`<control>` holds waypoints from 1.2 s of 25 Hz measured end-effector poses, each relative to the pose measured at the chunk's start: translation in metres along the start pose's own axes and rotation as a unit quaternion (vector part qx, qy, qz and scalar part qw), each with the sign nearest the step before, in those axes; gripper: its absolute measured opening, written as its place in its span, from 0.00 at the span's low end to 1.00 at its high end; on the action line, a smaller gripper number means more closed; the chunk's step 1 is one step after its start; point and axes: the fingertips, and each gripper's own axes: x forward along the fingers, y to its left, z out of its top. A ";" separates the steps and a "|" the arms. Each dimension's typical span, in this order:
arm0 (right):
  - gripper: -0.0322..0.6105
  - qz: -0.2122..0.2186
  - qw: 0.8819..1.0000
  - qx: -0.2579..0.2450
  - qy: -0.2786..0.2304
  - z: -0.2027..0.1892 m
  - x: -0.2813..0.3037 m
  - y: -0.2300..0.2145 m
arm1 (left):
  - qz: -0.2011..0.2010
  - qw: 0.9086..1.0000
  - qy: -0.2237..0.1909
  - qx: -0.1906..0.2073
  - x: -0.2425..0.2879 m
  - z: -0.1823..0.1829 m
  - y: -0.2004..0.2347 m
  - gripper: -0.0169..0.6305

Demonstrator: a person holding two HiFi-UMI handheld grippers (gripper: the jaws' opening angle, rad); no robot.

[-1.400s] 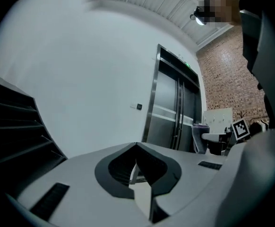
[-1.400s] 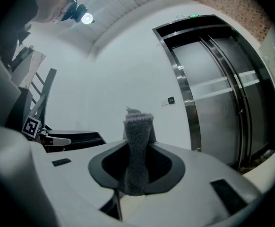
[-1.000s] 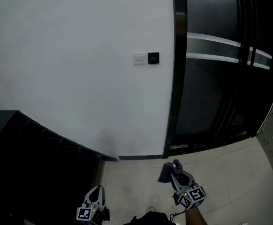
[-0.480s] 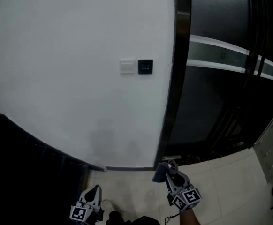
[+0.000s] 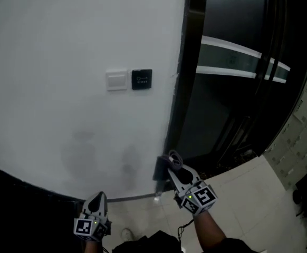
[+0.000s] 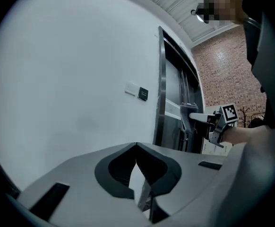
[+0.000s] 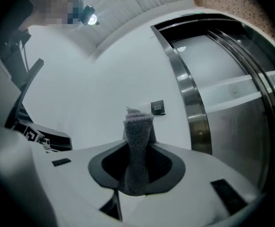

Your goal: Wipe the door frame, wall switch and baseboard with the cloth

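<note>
The right tongs (image 5: 169, 158) pinch the cloth (image 5: 161, 168) near the door frame (image 5: 178, 99) ahead; best to press it flat and rub slowly; the left tongs (image 5: 98, 197) are squeezed together, holding nothing.

A black exit plate (image 5: 141, 79) sits on the white wall (image 5: 53, 36), above a pale tiled floor (image 5: 238, 194).

White wall (image 5: 64, 36); pale tiled floor (image 5: 243, 194); brick wall (image 6: 222, 74) beyond.
</note>
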 end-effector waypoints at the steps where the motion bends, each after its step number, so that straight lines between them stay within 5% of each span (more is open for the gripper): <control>1: 0.19 -0.003 1.000 -0.004 -0.001 0.004 0.019 -0.004 | -0.004 1.000 0.001 0.004 0.015 0.005 0.012 0.03; 8: 0.19 -0.052 0.996 -0.056 -0.042 0.052 0.154 -0.044 | -0.020 0.999 -0.011 0.025 0.110 0.051 0.085 0.03; 16: 0.19 -0.038 0.986 -0.148 -0.066 0.144 0.254 -0.061 | 0.006 0.999 -0.039 0.008 0.147 0.066 0.095 0.03; 30: 0.19 -0.027 0.987 -0.144 -0.060 0.147 0.295 -0.083 | 0.048 0.998 -0.029 0.014 0.141 0.055 0.069 0.03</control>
